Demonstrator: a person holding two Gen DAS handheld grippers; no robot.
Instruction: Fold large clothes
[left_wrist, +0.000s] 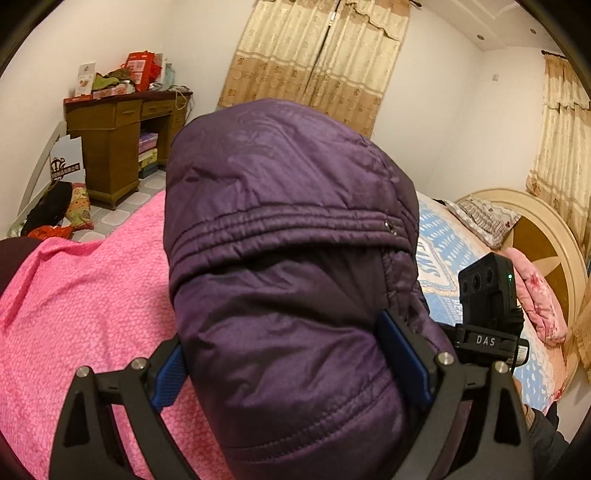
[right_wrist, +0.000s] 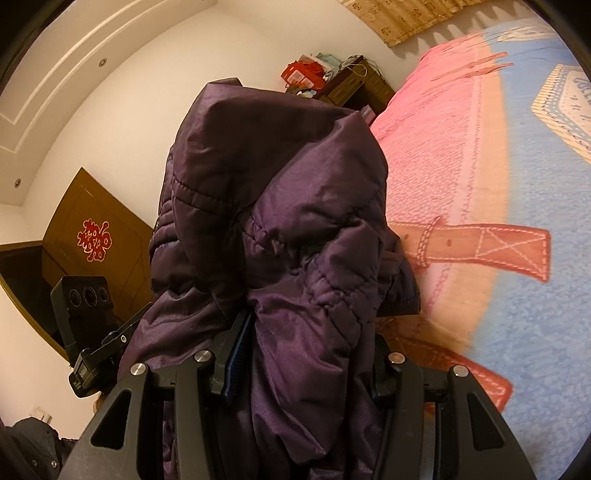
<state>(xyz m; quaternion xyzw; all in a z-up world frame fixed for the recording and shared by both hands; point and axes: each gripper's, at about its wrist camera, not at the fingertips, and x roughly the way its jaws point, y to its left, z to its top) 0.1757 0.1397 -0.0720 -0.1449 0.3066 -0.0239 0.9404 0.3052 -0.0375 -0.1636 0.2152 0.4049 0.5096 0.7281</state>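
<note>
We held the quilted dark-purple padded jacket (left_wrist: 288, 236) bunched above the pink textured bedspread (left_wrist: 85, 306), the left gripper (left_wrist: 295, 365) and right gripper (right_wrist: 314, 354) each clamped on a thick wad. We judged slippage the risk: glossy padding could creep from the blue pads (left_wrist: 402, 354), dropping one side over the bedspread.
</note>
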